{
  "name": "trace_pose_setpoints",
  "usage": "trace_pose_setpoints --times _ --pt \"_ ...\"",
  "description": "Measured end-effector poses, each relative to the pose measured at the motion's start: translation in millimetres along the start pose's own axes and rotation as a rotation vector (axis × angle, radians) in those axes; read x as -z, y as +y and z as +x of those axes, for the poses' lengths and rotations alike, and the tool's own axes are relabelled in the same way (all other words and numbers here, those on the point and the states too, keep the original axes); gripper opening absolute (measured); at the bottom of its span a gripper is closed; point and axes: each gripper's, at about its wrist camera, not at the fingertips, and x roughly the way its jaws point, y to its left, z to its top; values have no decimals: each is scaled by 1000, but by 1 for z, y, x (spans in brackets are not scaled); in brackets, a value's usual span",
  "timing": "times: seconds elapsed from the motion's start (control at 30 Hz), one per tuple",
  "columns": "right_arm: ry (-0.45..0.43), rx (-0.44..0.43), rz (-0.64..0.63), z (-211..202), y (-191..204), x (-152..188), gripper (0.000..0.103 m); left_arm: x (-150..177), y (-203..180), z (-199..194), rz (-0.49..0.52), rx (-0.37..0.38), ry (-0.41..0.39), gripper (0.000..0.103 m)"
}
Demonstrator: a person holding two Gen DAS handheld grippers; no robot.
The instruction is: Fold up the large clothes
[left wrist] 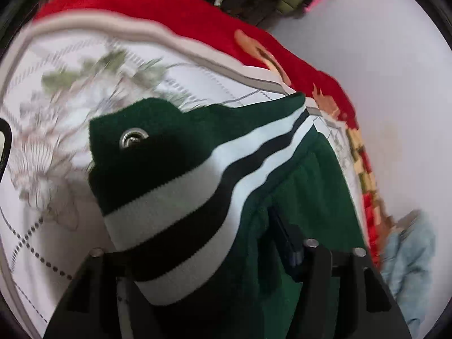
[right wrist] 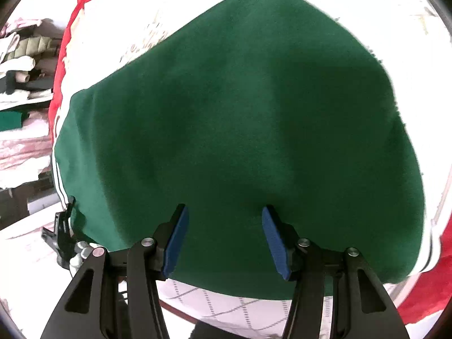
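A dark green jacket with a white-and-black striped hem band [left wrist: 197, 186] and a metal snap [left wrist: 132, 138] hangs in front of the left wrist camera. My left gripper [left wrist: 214, 254] is shut on the jacket's striped band and lifts it above the bed. In the right wrist view the green jacket [right wrist: 240, 118] lies spread on the bed. My right gripper [right wrist: 223, 240] is open, its blue pads [right wrist: 176, 240] wide apart just above the near edge of the cloth, holding nothing.
A white floral quilted bedspread [left wrist: 70, 99] covers the bed, with a red patterned blanket [left wrist: 169, 14] along its edge. A light blue garment [left wrist: 409, 257] lies at the right. Piles of clothes [right wrist: 22, 56] sit at the left in the right wrist view.
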Motion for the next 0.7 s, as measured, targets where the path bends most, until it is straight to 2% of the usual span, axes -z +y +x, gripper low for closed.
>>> trace_pose_setpoints --times 0.07,0.17,0.27,0.33,0.43,0.5,0.6,0.7 --pt "-38 17 27 -19 -23 0 57 -6 -14 -5 42 -34 -11 28" --pt "-87 53 91 -37 -49 2 57 -18 -36 -25 110 -66 -55 26" --pt "-96 89 130 -41 -68 7 64 -39 -52 -50 174 -79 -117 26" --pt "-86 44 127 -36 -71 13 64 -53 -60 -68 217 -87 -161 26" --pt "-31 -1 64 -13 -56 19 64 -63 -82 -91 320 -94 -212 26" --pt "-22 3 39 -6 -46 24 64 -60 -101 -105 398 -93 -231 26" --pt "-45 -3 32 -7 -32 31 64 -40 -140 -118 544 -83 -238 26" --pt "-66 -40 46 -22 -45 41 64 -14 -175 -120 632 -37 -215 25"
